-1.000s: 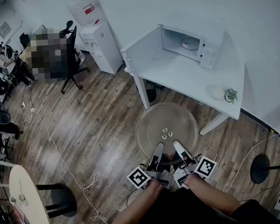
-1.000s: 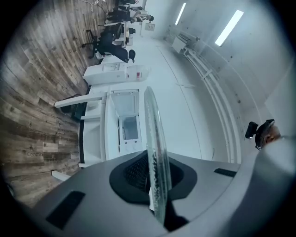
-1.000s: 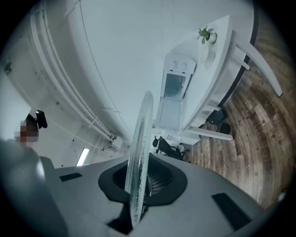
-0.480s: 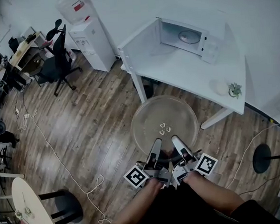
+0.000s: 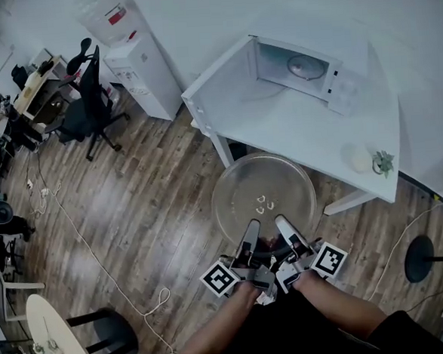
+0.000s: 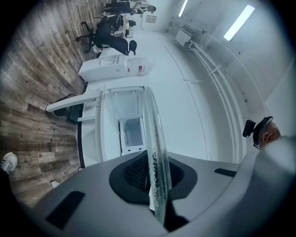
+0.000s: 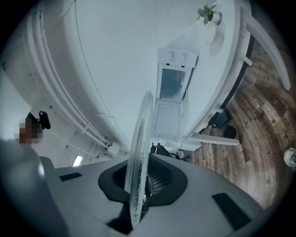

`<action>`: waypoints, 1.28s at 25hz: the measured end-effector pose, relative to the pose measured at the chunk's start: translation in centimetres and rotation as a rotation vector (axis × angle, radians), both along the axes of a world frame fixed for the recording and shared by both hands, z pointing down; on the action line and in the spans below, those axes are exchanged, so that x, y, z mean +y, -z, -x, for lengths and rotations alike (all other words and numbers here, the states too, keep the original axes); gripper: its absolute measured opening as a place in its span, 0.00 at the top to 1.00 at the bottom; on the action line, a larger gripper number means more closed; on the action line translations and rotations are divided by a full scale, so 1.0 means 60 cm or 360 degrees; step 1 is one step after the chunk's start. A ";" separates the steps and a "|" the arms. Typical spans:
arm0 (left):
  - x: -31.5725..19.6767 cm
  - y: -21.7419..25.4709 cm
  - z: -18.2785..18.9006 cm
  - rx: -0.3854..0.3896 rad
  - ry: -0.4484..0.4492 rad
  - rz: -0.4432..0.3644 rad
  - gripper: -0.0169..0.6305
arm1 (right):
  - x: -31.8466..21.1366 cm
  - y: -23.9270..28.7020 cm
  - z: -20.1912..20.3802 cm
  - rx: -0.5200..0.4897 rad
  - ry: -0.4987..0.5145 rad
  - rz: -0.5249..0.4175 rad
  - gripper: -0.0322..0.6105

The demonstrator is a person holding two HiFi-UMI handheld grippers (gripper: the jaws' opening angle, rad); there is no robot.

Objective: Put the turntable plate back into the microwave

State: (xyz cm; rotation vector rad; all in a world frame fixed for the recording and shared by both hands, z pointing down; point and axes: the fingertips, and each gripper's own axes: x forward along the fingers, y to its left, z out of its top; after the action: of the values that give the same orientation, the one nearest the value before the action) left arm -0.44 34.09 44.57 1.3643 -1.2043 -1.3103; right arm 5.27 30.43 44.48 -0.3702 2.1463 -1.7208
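A round clear glass turntable plate (image 5: 263,196) is held level above the wooden floor, its far rim near the white table. My left gripper (image 5: 250,237) and my right gripper (image 5: 289,232) are both shut on its near rim, side by side. The plate shows edge-on between the jaws in the left gripper view (image 6: 155,152) and in the right gripper view (image 7: 140,157). Ahead on the table stands the white microwave (image 5: 312,68), door (image 5: 216,80) swung open to the left, cavity facing me.
The white table (image 5: 309,132) bears a small potted plant (image 5: 382,162) and a round white object (image 5: 355,156). A water dispenser (image 5: 141,61) stands left of the table. An office chair (image 5: 84,106), desks, and a cable (image 5: 82,243) lie left. A black lamp base (image 5: 419,258) sits right.
The view has shifted: the plate and both grippers have come nearer to the table and microwave. The grip on the plate is unchanged.
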 end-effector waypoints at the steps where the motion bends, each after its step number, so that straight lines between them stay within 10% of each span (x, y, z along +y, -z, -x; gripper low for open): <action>1: -0.016 -0.002 0.005 -0.0003 0.0004 0.0014 0.91 | -0.017 -0.002 0.005 -0.0002 0.0005 0.0013 0.87; 32: -0.440 -0.028 0.116 0.0016 -0.0159 0.0060 0.91 | -0.431 -0.029 0.114 -0.0001 -0.0137 0.0071 0.87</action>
State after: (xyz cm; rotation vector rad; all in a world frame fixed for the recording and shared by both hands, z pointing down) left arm -7.42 7.67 46.27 1.3716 -1.1338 -1.2175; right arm -1.56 4.60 46.25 -0.4668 2.0630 -1.7230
